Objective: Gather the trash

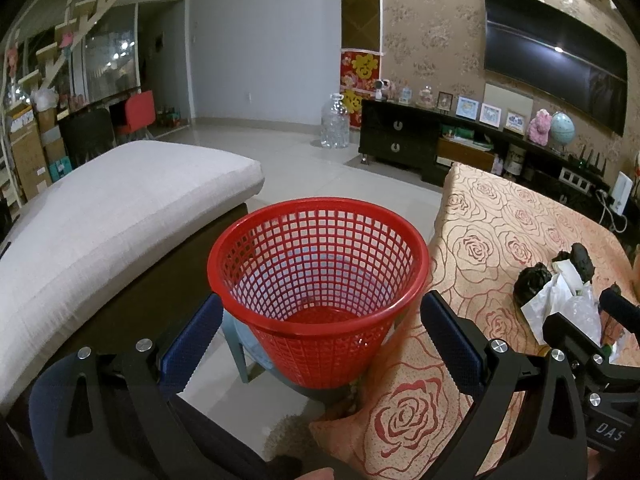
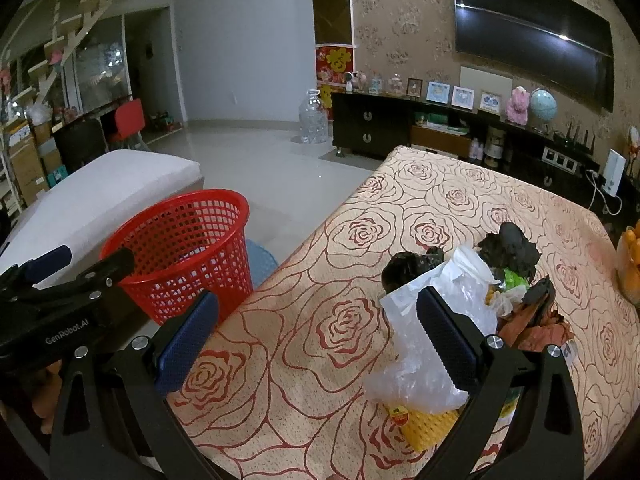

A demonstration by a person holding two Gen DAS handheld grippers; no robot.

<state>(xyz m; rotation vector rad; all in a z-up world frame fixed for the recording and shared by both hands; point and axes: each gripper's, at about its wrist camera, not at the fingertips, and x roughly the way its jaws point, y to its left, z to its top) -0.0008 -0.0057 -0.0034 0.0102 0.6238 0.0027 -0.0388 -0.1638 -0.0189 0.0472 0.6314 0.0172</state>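
Both our grippers spread wide, we hold the left gripper (image 1: pixel 320 344) before the empty red basket (image 1: pixel 318 280) beside the worktop (image 2: pixel 320 280), the right gripper (image 2: pixel 316 344) near the trash (image 2: pixel 472 288) heaped on its rose-patterned cloth.

Red mesh bin (image 1: pixel 316 280), round, tapering down, upright and empty, just beside worktop (image 2: pixel 320 264) edge. Heap of trash (image 2: pixel 472 292) on rose-patterned worktop: clear plastic bag (image 2: pixel 424 344) in front, crumpled black lumps (image 2: pixel 508 246) behind, green and orange scraps at right, yellow mesh piece (image 2: pixel 432 426) with round sticker poking out under bag.
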